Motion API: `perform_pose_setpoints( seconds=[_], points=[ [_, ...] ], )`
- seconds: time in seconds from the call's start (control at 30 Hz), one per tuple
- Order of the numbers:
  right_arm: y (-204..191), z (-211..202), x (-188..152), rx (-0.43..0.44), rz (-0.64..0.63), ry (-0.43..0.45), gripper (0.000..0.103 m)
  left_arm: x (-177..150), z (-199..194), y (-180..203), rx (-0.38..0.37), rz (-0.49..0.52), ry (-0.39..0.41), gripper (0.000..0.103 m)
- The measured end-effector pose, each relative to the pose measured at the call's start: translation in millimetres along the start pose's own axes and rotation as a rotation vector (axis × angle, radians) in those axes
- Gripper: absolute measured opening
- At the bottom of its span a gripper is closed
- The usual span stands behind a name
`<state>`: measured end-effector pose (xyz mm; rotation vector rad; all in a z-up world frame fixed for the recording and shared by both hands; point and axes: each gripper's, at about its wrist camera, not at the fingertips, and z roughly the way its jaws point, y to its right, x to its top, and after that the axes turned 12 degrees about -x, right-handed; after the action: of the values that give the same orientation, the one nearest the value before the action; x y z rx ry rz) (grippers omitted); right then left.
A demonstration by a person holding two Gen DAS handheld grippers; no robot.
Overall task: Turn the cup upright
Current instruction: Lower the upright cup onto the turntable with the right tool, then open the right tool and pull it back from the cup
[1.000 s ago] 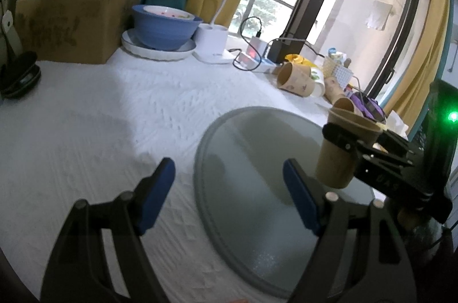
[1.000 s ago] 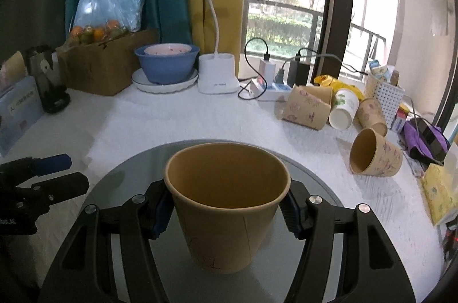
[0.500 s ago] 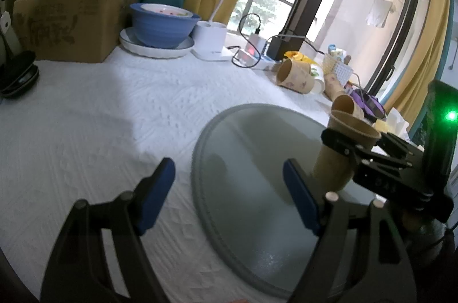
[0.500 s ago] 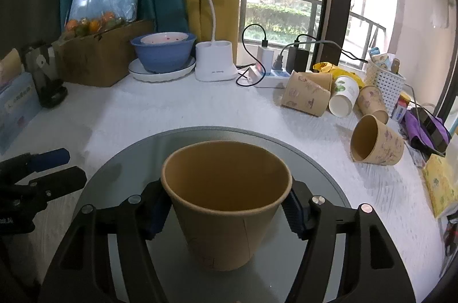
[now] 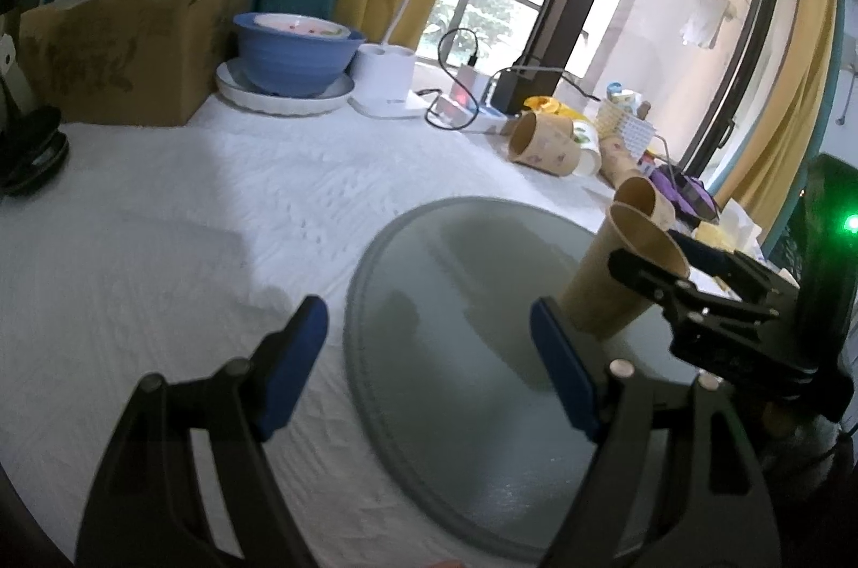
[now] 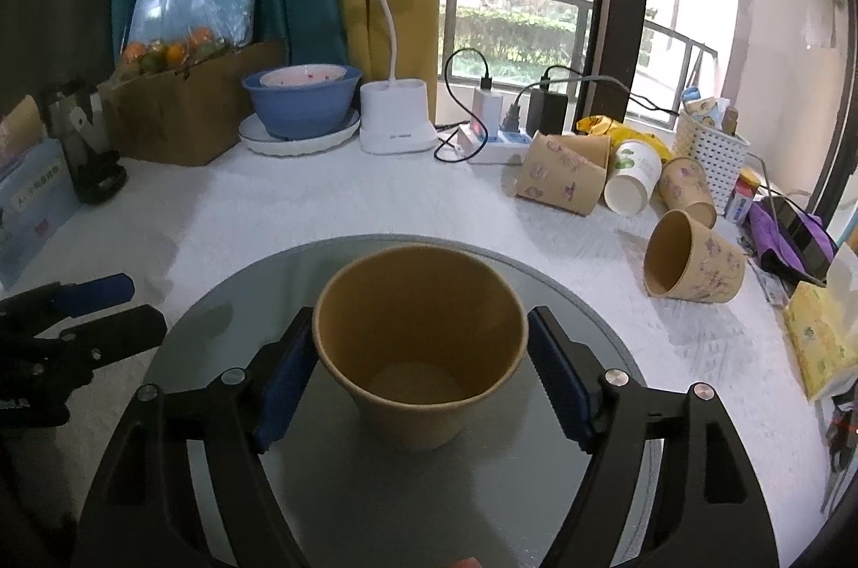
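A plain brown paper cup (image 6: 418, 348) stands mouth up on the round grey glass plate (image 6: 375, 503). My right gripper (image 6: 421, 385) has its blue pads against both sides of the cup, just under the rim. In the left wrist view the same cup (image 5: 616, 278) leans slightly at the plate's right side, with the right gripper (image 5: 692, 278) clamped on its rim. My left gripper (image 5: 429, 369) is open and empty, low over the plate's (image 5: 482, 407) left edge.
Several patterned paper cups (image 6: 692, 262) lie on their sides at the right on the white cloth. At the back stand a blue bowl (image 6: 300, 96), a white desk lamp (image 6: 394, 123), a power strip (image 6: 493, 139) and a cardboard box (image 6: 182, 107) of fruit.
The cup has come down onto the plate and sits lower between my right gripper's pads. The left gripper has drifted slightly; its jaws stay open.
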<state>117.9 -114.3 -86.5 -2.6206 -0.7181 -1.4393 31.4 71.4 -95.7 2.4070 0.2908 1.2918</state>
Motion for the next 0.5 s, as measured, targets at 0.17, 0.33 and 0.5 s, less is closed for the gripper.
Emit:
perform_pose_setpoints(
  seconds=[0.17,0.33,0.5],
  points=[
    [5.3,-15.4,0.9,0.008,0.021,0.016,0.082,3.0,-5.6,8.5,0.0,0.022,0.013,0.079],
    [6.8,-31.0,0.9,0.02,0.032,0.024,0.082,7.8,-16.5,18.8,0.007,0.043,0.038,0.079],
    [10.1,-50.0,2.2,0.023,0.044,0.042,0.082,11.1,-27.3,30.6,0.002,0.07,0.062,0.079]
  ],
)
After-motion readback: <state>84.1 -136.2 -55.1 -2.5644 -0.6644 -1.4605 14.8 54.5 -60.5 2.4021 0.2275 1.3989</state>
